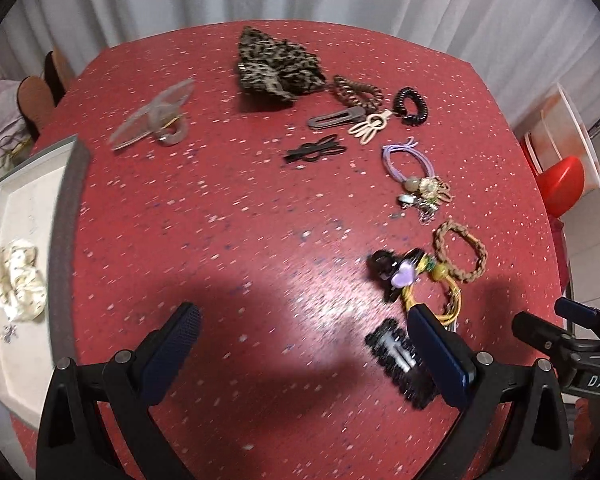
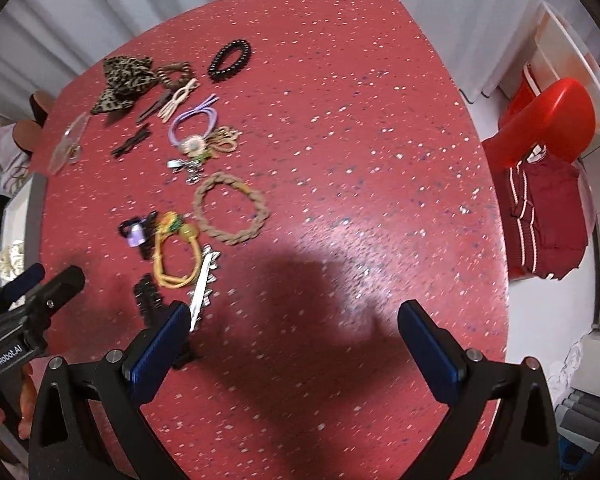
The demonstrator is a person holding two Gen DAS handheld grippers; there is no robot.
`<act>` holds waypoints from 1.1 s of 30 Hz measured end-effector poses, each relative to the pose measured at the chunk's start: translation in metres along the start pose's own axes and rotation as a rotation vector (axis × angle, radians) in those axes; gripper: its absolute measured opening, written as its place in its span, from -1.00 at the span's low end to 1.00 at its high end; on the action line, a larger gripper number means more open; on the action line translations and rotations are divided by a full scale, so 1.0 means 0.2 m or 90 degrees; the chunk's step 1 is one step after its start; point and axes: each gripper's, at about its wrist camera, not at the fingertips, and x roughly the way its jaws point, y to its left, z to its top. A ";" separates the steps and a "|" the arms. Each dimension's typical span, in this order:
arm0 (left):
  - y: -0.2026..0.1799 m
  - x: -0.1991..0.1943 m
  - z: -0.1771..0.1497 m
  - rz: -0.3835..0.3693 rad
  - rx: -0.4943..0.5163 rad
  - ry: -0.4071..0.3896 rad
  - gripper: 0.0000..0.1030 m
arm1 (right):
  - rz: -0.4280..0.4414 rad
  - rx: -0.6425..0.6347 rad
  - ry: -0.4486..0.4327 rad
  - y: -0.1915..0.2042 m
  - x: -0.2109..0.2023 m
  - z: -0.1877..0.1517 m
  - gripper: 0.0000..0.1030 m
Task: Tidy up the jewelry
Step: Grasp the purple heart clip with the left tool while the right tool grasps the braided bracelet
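— White curtains hang behind the red speckled counter [image 1: 228,208], and hair accessories lie strewn along its right side: a leopard-print bow [image 1: 278,66], a black spiral hair tie [image 1: 410,106], a lilac hair tie [image 1: 400,158], a braided tan band [image 1: 460,250].

— And the tools?

— Both are spread wide and pinching nothing. The left tool [image 1: 304,320] hovers low, with a black claw clip bearing a lilac heart [image 1: 392,274] and a yellow elastic [image 1: 446,294] just ahead of its right finger. The right tool [image 2: 296,316] is over bare counter, a spiked silver clip [image 2: 204,284] beside its left finger.

— Where should things go?

— Likely the white tray [image 1: 36,184] at the left edge, where a cream scrunchie [image 1: 16,278] already lies. I'd take one piece at a time, closing squarely on the clip's body so the tangled elastic doesn't drag along.

— Anything unclear?

— The frilly black clip [image 1: 396,356] is half hidden by the finger, the charm cluster is blurred, and the tray is cut off.
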 end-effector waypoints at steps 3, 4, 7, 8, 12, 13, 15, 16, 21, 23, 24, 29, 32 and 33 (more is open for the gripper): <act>-0.04 0.03 0.02 -0.012 0.007 0.000 1.00 | -0.004 -0.005 -0.004 -0.02 0.02 0.03 0.99; -0.05 0.04 0.03 -0.016 0.009 0.000 1.00 | -0.003 -0.008 -0.005 -0.02 0.03 0.04 0.98; -0.07 0.08 0.04 -0.018 0.013 0.005 1.00 | -0.001 -0.014 -0.007 -0.02 0.05 0.06 0.96; -0.08 0.09 0.05 -0.016 0.014 0.007 1.00 | -0.001 -0.015 -0.007 -0.02 0.06 0.07 0.95; -0.07 0.15 0.06 -0.009 0.009 0.012 1.00 | -0.001 -0.024 -0.008 -0.02 0.08 0.10 0.93; -0.07 0.16 0.06 -0.008 0.010 0.014 1.00 | -0.001 -0.025 -0.008 -0.03 0.09 0.10 0.92; -0.08 0.19 0.07 -0.004 0.016 0.017 1.00 | -0.001 -0.027 -0.006 -0.03 0.10 0.12 0.92; -0.09 0.20 0.08 -0.002 0.020 0.019 1.00 | 0.000 -0.027 -0.006 -0.03 0.10 0.12 0.92; -0.11 0.24 0.09 0.000 0.032 0.020 1.00 | 0.004 -0.031 -0.003 -0.02 0.13 0.14 0.92; -0.11 0.27 0.11 0.011 0.030 0.022 1.00 | 0.004 -0.034 -0.002 -0.02 0.14 0.15 0.92; -0.10 0.28 0.12 0.013 0.024 0.024 1.00 | 0.004 -0.035 -0.002 -0.01 0.14 0.15 0.92; -0.09 0.32 0.12 0.024 0.020 0.019 1.00 | 0.008 -0.045 -0.006 0.02 0.17 0.18 0.92; -0.10 0.33 0.13 0.031 0.026 0.011 0.88 | 0.005 -0.058 -0.008 0.06 0.20 0.21 0.90; -0.11 0.33 0.13 0.030 0.029 0.009 0.87 | 0.002 -0.066 -0.009 0.08 0.21 0.22 0.89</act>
